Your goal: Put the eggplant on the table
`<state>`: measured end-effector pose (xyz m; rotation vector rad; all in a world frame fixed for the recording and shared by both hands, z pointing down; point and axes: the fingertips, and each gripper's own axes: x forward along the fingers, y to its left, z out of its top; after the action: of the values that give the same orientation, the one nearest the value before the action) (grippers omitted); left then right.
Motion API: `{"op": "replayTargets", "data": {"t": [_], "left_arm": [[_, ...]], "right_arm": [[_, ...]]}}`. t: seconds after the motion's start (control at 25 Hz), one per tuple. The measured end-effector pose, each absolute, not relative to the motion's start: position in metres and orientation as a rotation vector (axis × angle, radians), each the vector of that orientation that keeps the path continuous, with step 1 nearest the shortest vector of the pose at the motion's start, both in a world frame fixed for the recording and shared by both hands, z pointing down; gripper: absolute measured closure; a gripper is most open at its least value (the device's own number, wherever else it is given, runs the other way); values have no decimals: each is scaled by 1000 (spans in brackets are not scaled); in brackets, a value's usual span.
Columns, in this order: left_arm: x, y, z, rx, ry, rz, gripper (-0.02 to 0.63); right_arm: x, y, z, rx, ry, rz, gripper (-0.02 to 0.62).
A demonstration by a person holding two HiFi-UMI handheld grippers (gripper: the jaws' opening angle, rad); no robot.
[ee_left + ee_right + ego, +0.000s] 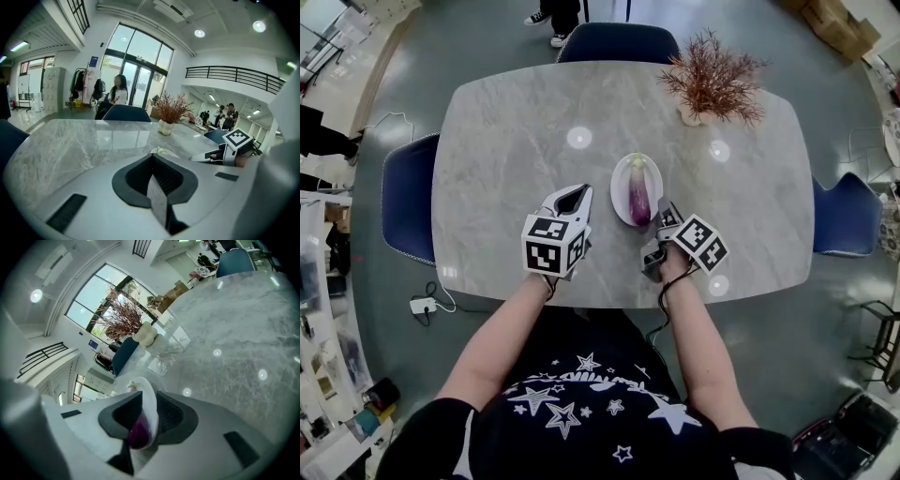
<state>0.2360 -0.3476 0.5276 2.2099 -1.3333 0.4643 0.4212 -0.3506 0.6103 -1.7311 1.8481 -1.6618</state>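
Near the middle of the grey marble tabletop [506, 131], in the head view, a white plate [619, 178] carries the purple eggplant [638, 197], which lies lengthwise from far to near. The right gripper [664, 214] sits at the plate's near right rim, its marker cube nearer the person. The left gripper [575, 194] rests just left of the plate, apart from it, pointing away from the person. A dried reddish plant [712, 80] in a white vase [692, 116] stands at the far right of the tabletop. Blue chairs stand at the far side [617, 42], the left [408, 197] and the right [846, 216].

Along the left gripper view, the left gripper [151, 157] has its jaws clenched together with nothing between them. Just past their tips the plate's edge [168, 153] and the eggplant's green stem end [161, 150] peek over. The right gripper's marker cube [239, 139] shows to the right, and the plant [171, 108] with its vase [165, 126] stands farther off on the tabletop [70, 145].

Across the right gripper view, which is rolled sideways, the right gripper [144, 408] has its jaws grasping the plate [149, 404] by its rim, seen edge-on between them. The eggplant [138, 434] shows purple against the plate, close to the jaws. The tabletop [234, 343] stretches away to the right, with the vase [146, 336] and plant [124, 310] beyond.
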Motion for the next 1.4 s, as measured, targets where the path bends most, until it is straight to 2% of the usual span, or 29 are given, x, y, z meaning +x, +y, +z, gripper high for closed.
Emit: {"op": "replayTargets", "data": {"t": [0.4, 0.84, 1.16, 1.4], "left_arm": [[239, -341, 505, 2265, -1375, 492, 598], [242, -337, 492, 2399, -1208, 523, 598], [210, -310, 484, 2445, -1100, 469, 598], [156, -294, 478, 2478, -1053, 418, 598]], "right_arm": [[416, -350, 596, -1678, 1949, -1583, 518], [411, -339, 550, -1755, 1937, -1340, 518], [351, -301, 540, -1801, 1958, -1316, 518], [290, -278, 530, -1863, 1989, -1257, 518]]}}
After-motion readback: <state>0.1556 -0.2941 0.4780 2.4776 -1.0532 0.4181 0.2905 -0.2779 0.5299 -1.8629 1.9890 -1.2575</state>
